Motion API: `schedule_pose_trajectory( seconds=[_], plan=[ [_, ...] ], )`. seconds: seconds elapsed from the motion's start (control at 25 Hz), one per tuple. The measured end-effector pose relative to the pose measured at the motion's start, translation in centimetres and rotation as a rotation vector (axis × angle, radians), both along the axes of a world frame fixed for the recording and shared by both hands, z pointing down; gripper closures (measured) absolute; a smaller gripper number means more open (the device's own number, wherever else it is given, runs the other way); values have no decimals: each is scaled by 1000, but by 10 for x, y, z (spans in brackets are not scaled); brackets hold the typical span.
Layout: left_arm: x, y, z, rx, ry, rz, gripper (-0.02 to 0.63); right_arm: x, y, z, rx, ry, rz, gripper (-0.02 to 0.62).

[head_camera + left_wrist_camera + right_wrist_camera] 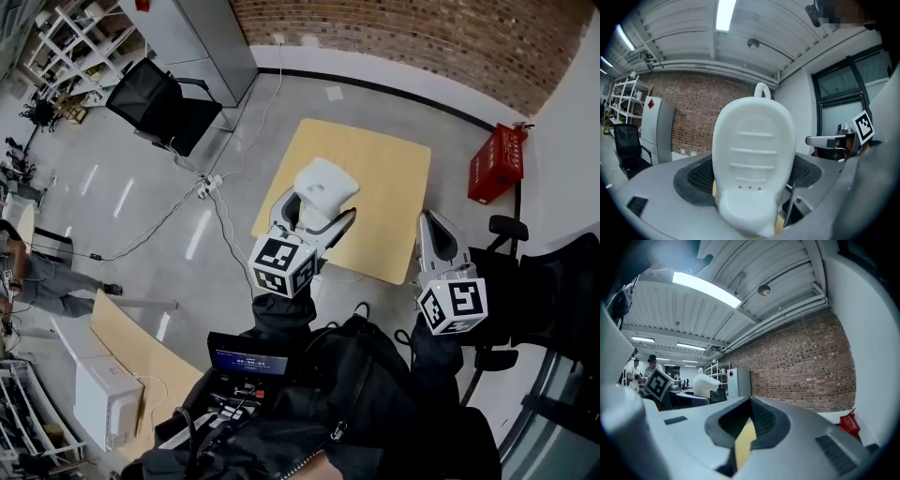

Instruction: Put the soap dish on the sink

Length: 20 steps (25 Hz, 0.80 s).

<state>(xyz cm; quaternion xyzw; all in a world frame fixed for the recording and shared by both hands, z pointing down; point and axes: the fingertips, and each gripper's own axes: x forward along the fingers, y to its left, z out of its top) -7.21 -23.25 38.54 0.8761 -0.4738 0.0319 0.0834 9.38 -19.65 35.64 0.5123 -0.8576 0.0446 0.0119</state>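
The left gripper (313, 217) is clamped on the white soap dish (325, 184). It holds the dish up in the air, over the near edge of the table (389, 187). The right gripper (434, 242), at 3 o'clock from it, is pinched closed with nothing in it.

No sink shows in any view. To do this step well, find the sink first. Then hold the dish tight, turn it hollow side up and lower it slowly.

The dish has no soap in it. A red box (497, 161) sits at 2 o'clock, and its inside cannot be seen.

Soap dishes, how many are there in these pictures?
1. The white soap dish is clamped in the left gripper's jaws, over the wooden table. None shows elsewhere; distant shelves could hide more.
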Motion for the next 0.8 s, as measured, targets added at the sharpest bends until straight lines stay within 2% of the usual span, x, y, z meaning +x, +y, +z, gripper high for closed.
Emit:
schedule_pose_trajectory(
  seconds=[0.4, 0.8],
  plan=[
    [26, -29, 58, -116, -74, -21, 137, 33, -36, 37, -82, -40, -15, 591],
    [5, -38, 152, -309, -138, -27, 137, 6, -52, 81, -196, -12, -51, 591]
  ],
)
